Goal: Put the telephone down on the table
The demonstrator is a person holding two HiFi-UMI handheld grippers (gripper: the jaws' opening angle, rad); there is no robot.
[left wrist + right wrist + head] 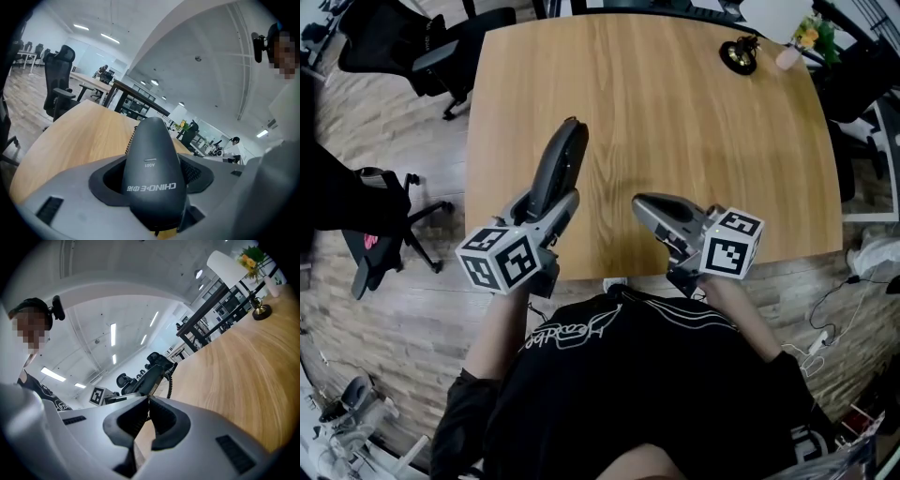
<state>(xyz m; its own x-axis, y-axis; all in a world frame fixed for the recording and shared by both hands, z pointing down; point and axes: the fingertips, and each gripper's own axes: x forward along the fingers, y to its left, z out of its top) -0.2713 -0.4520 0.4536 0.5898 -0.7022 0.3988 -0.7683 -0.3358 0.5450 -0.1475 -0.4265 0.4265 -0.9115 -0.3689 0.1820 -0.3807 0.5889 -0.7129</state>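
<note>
We are holding one telephone (561, 169).
Left hand-held gripper (551, 208) is clasping it, jaws wide, tilted forward; right hand-held gripper (661, 214) is hovering alongside, jaws together, empty.

The dark grey telephone handset (561, 164), clamped in the left tool (549, 204), slants over the wooden table (694, 150).

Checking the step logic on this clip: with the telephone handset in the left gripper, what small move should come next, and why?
Probably lower the left gripper toward the table ahead, tipping the telephone handset flatter. It is clamped on the handset, which slants upward, seemingly clear of the wood. The right gripper is shut and empty, off to the side.
</note>
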